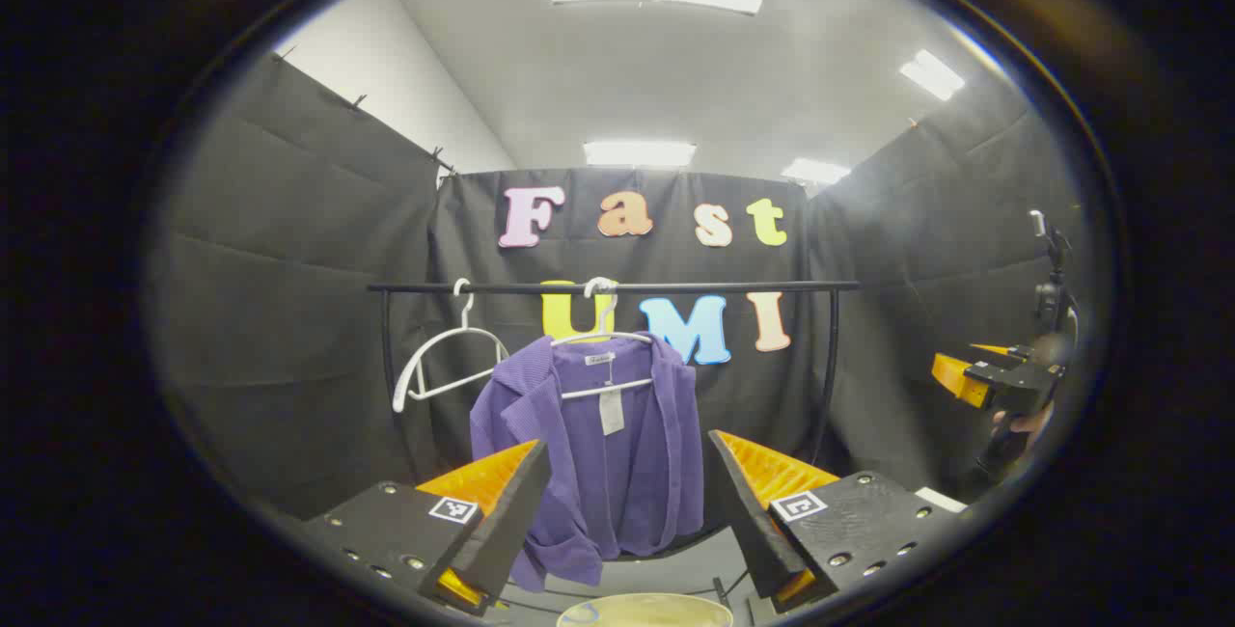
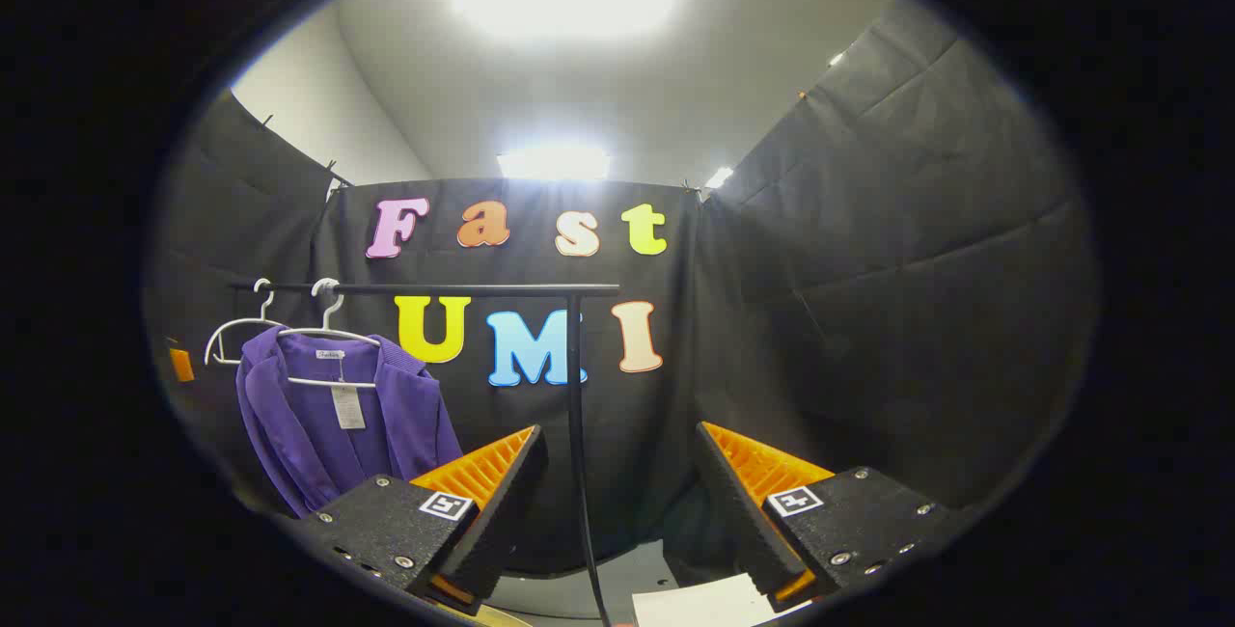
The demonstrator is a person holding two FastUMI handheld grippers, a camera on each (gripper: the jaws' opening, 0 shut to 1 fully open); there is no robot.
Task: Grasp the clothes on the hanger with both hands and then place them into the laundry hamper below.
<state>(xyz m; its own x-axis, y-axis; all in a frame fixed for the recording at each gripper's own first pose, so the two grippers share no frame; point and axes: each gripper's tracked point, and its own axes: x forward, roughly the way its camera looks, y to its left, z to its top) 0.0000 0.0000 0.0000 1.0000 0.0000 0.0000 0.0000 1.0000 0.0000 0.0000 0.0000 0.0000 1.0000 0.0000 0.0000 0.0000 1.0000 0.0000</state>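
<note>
A purple jacket [image 1: 598, 453] hangs on a white hanger [image 1: 603, 338] from the black rail [image 1: 617, 287], straight ahead in the left gripper view. My left gripper [image 1: 629, 487] stands open in front of it, fingers apart and not touching the cloth. The hamper's pale rim [image 1: 644, 610] peeks in at the bottom between the fingers. In the right gripper view the purple jacket [image 2: 338, 424] hangs far to the left, and my right gripper [image 2: 617, 477] is open, facing the rail's right post [image 2: 576, 415]. The right gripper [image 1: 989, 371], held by a hand, also appears at the right edge of the left gripper view.
An empty white hanger [image 1: 444, 357] hangs left of the jacket on the same rail. The rack's upright posts [image 1: 828, 376] stand at both ends. A white sheet [image 2: 704, 603] lies low in the right gripper view. Black cloth walls close in all around.
</note>
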